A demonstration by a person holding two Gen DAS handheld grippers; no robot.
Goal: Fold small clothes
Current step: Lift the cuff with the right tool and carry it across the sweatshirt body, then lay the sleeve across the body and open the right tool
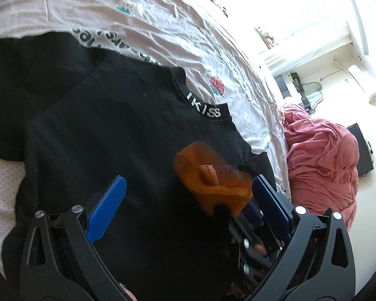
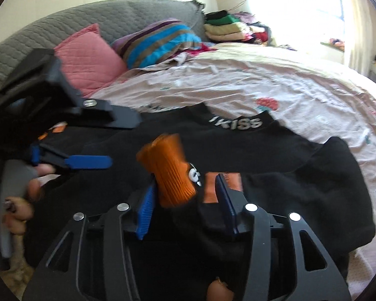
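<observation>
1. A wrinkled pale pink bedsheet (image 2: 263, 82) with small prints fills the frame's middle.
2. A pink quilted pillow (image 2: 87, 57) lies upper left, against a grey quilted headboard cover (image 2: 100, 17).
3. A striped cushion (image 2: 158, 42) sits beside it, upper centre.
4. A red blanket heap (image 1: 320, 165) is at right.

My left gripper (image 1: 188, 195) jaws wide apart over black shirt (image 1: 112, 138) spread on bed (image 1: 163, 25). Blurred orange sock (image 1: 213, 175) by my right finger. Pink heap (image 1: 320, 165) beyond.
</observation>
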